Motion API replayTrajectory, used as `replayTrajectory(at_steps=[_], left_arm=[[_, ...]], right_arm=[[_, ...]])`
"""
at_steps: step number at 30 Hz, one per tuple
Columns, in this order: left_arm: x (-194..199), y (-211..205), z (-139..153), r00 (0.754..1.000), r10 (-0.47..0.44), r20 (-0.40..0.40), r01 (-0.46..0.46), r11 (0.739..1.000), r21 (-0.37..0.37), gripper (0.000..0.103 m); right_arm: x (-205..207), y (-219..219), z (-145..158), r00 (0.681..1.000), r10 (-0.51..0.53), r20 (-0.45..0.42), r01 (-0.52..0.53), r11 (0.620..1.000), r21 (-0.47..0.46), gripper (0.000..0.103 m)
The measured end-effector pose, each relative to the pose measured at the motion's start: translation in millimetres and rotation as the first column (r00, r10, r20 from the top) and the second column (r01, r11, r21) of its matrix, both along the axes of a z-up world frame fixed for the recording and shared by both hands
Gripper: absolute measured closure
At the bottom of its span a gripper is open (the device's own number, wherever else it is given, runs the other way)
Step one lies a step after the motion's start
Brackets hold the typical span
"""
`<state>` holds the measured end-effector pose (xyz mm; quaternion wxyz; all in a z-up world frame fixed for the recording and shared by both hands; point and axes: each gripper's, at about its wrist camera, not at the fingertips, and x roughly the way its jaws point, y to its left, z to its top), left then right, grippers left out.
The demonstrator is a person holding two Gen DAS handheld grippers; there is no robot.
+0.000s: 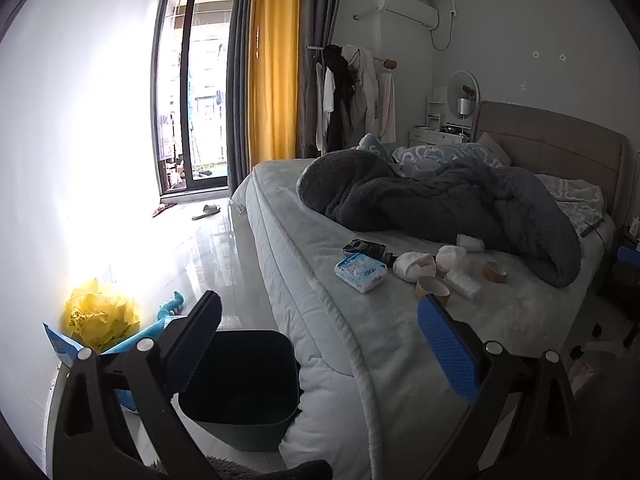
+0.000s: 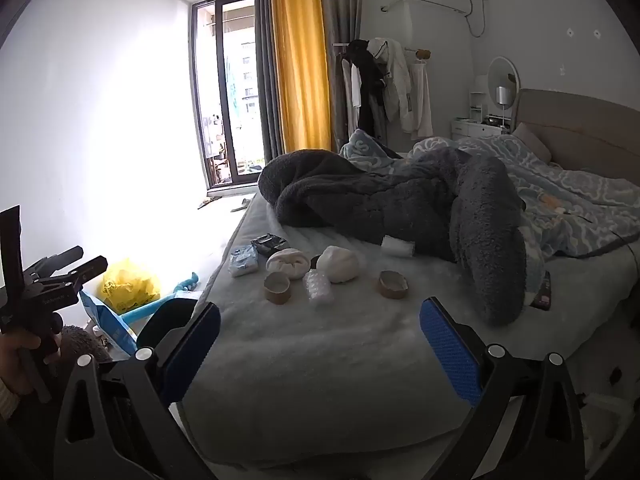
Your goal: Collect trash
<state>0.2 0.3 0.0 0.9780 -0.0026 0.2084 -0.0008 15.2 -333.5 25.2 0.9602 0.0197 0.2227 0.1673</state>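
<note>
Fills most of both views: a bed [image 2: 320, 360] with a pale fleecy cover, its near half left bare, probably so the rubbish can be reached from the foot end. Heaped across the far half: a dark grey blanket [image 2: 400, 204], its thick fold hanging down toward the near right edge and bounding the litter on that side. Stands on the floor tight against the bed's near left corner: a dark open bin [image 1: 240, 380], mouth up, likely set there so pieces can go over the mattress edge and straight in. Beyond it, along the white wall: a crumpled yellow bag [image 1: 102, 312], with glossy open floor running far toward the balcony door. Hovering wide open and empty: left gripper [image 1: 320, 340], over the bin and mattress edge, and right gripper [image 2: 320, 344], over the bare near cover, both tilted down. Clustered mid-bed, well short of either tool: the trash, namely a soft tissue pack [image 2: 243, 261], a dark wrapper [image 2: 270, 243], two white crumpled wads [image 2: 338, 264], a bubble-wrap roll [image 2: 319, 287], two cardboard tape cores [image 2: 277, 282] and a small white roll [image 2: 398, 246] touching the blanket. Plenty of clear cover for an approach from the near side; tighter at the far side, where fleece crowds the small roll.
</note>
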Motion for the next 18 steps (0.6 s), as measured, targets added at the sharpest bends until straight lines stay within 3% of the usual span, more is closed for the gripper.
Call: replayTrajectory(at_steps=[18], left_arm=[[0.2, 0.8, 0.0, 1.0, -0.003, -0.004, 0.003, 1.0, 0.003, 0.003]], right_arm=[[0.3, 1.0, -0.2, 1.0, 0.001, -0.008, -0.001, 1.0, -0.004, 0.002]])
